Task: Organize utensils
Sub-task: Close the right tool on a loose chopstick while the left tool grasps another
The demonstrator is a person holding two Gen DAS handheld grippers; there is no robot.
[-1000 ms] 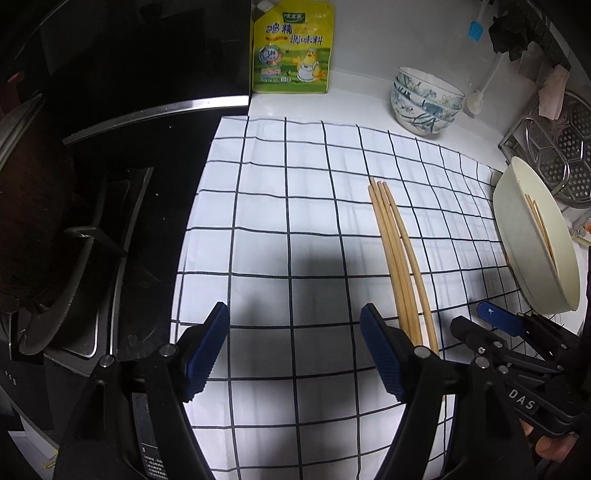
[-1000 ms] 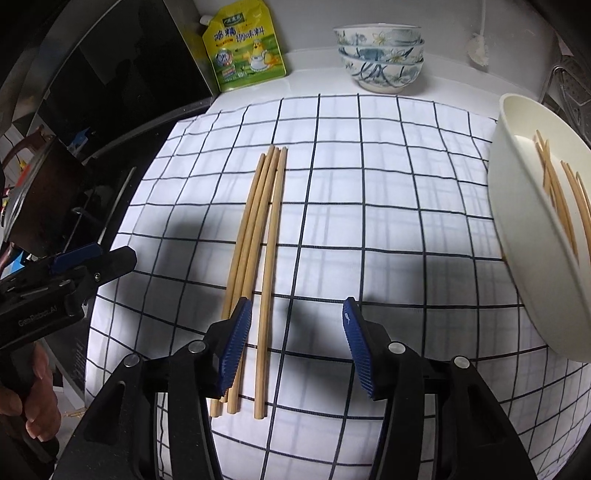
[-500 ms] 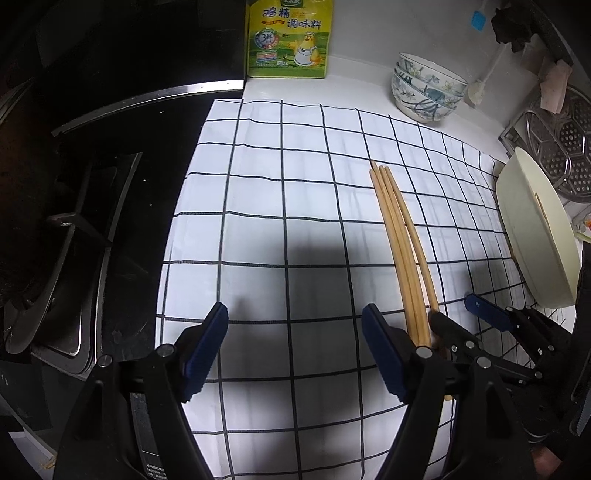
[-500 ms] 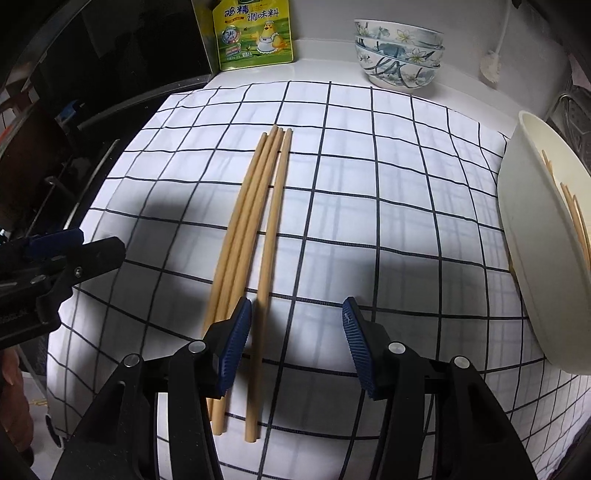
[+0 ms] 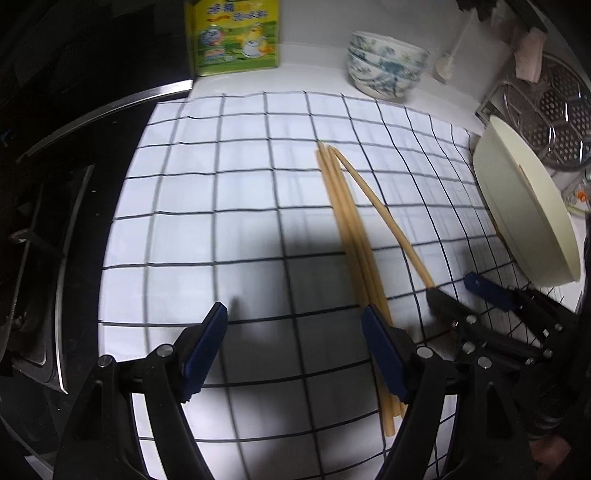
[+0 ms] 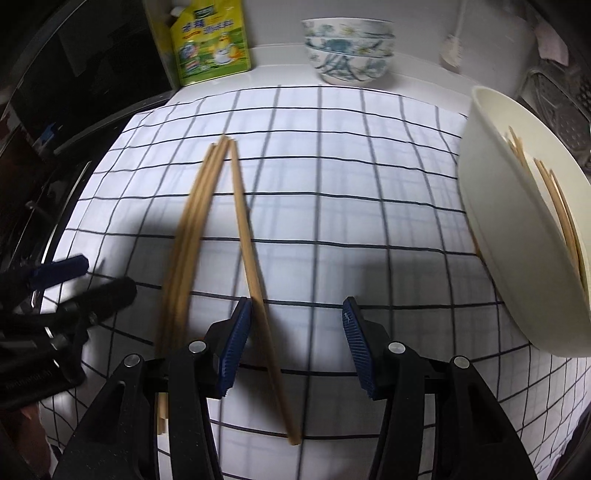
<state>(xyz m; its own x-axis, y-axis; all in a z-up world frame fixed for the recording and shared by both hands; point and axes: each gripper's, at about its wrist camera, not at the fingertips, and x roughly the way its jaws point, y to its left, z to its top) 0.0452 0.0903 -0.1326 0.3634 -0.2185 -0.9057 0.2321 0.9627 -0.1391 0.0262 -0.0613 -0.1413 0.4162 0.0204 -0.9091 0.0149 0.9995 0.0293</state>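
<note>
Chopsticks (image 6: 192, 236) lie by both tools, jaws apart; only right wrist view shows more inside the bowl (image 6: 517, 236).

Both wrist cameras look steeply down, close over the checked cloth (image 5: 240, 206); both views share the chopsticks (image 6: 192, 221), bowls (image 6: 349, 48) and yellow pouch (image 5: 236, 33).

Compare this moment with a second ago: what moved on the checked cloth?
One chopstick has swung away from the other three at its near end, fanning toward the cream bowl; it now lies beside a pad of the open right claw. Nothing is gripped. The left claw stays open; bowl and cloth unmoved.
</note>
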